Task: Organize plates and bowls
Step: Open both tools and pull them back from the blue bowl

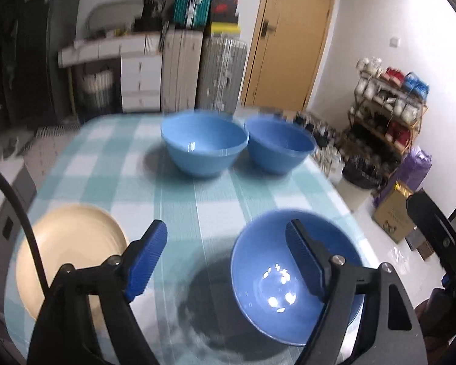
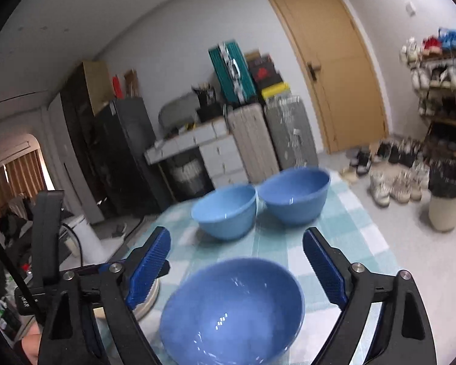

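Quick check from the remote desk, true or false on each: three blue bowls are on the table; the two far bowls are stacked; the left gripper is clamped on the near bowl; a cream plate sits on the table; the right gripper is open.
1. Three blue bowls are on the checked tablecloth. True: the near bowl, the far left bowl and the far right bowl.
2. The two far bowls are stacked. False: they stand side by side.
3. The left gripper is clamped on the near bowl. False: its jaws are open and empty.
4. A cream plate sits on the table. True.
5. The right gripper is open. True, holding nothing.
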`<action>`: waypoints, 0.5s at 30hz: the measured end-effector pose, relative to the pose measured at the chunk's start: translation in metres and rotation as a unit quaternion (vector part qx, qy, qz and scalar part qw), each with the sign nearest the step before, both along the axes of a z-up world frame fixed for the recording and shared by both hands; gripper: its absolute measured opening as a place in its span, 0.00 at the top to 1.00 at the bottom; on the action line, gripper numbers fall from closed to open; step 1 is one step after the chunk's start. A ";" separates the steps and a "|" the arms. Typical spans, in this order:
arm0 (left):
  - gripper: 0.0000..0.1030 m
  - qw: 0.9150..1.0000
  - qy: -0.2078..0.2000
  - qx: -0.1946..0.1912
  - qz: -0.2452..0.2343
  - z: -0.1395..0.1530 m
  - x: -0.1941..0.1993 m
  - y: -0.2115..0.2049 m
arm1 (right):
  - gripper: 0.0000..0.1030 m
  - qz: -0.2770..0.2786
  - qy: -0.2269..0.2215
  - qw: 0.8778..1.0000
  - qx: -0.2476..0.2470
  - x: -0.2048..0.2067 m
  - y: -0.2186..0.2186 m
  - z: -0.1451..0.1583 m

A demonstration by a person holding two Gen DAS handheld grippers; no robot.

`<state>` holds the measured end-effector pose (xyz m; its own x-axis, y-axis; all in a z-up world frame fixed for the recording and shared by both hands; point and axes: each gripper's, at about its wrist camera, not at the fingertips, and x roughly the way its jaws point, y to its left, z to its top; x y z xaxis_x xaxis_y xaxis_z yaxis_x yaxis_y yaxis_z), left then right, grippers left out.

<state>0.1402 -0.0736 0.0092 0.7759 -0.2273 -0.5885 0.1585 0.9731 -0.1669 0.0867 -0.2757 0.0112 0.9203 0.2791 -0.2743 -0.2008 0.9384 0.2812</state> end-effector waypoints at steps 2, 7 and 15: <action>0.17 0.999 -0.035 0.009 0.006 0.008 -0.008 0.001 | 0.03 -0.002 -0.046 0.999 -0.022 -0.015 0.012 0.007; 0.00 0.994 -0.096 0.030 0.049 0.020 -0.020 0.010 | 0.01 0.005 -0.167 0.983 -0.075 -0.054 0.028 0.016; 0.00 0.995 -0.074 0.018 0.061 0.016 -0.007 0.019 | 0.01 0.034 -0.095 0.990 -0.102 -0.035 0.035 0.006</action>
<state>0.1333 -0.0548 0.0251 0.8752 -0.1064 -0.4720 0.0583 0.9916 -0.1154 0.0520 -0.2403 0.0176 0.9414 0.2991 -0.1561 -0.2968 0.9542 0.0387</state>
